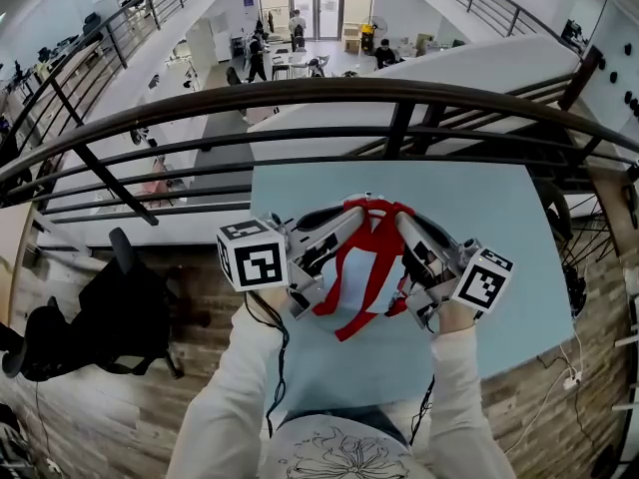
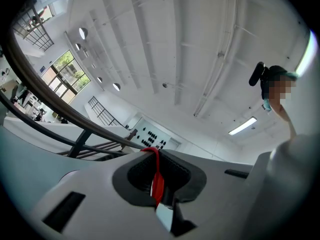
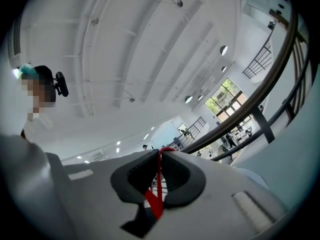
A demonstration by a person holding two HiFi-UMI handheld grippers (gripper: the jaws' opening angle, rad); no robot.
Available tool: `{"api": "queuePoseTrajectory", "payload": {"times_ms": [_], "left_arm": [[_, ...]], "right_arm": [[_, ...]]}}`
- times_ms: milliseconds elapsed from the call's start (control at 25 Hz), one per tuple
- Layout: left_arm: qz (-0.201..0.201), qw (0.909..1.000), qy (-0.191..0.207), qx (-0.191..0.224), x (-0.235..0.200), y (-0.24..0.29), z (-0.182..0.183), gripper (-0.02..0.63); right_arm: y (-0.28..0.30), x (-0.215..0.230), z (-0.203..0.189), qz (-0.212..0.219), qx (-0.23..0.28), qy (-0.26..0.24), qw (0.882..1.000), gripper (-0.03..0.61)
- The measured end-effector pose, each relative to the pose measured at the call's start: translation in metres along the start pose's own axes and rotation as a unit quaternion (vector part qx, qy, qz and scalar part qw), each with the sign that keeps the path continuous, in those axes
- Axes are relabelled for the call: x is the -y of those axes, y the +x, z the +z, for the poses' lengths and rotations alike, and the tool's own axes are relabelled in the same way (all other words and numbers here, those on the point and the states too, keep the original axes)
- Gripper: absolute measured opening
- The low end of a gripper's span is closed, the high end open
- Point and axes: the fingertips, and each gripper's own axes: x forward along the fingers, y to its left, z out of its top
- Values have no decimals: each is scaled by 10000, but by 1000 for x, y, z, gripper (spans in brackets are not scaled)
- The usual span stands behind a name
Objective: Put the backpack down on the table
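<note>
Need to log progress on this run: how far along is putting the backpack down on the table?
Done: the left gripper and right gripper are each shut on a red strap, and the backpack is over the light blue table. In hand: it is held between them by those straps. Left: resting it on the table and letting go; from above I cannot tell whether it touches the surface yet.

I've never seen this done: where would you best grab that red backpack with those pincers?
By its thin red straps, one from each side, as the left gripper and right gripper do: flat webbing fits between narrow jaws, and the backpack hangs balanced between them.
</note>
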Motion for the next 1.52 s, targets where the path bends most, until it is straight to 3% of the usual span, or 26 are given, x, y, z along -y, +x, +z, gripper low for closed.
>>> {"api": "queuePoseTrajectory", "payload": {"times_ms": [600, 840, 1200, 1520], "left_arm": [[-75, 9998, -186, 8, 7, -29, -12, 18], [-94, 9997, -44, -220, 18, -44, -30, 25], [-76, 9993, -158, -344, 27, -69, -64, 26], [373, 9974, -176, -591, 19, -89, -113, 30]], "right_arm": [[3, -18, -21, 164, -110, 143, 9997, 28], [-11, -30, -34, 34, -204, 3, 9998, 32], [-29, -49, -72, -167, -417, -125, 9989, 35], [-42, -43, -117, -709, -739, -234, 9945, 38]]}}
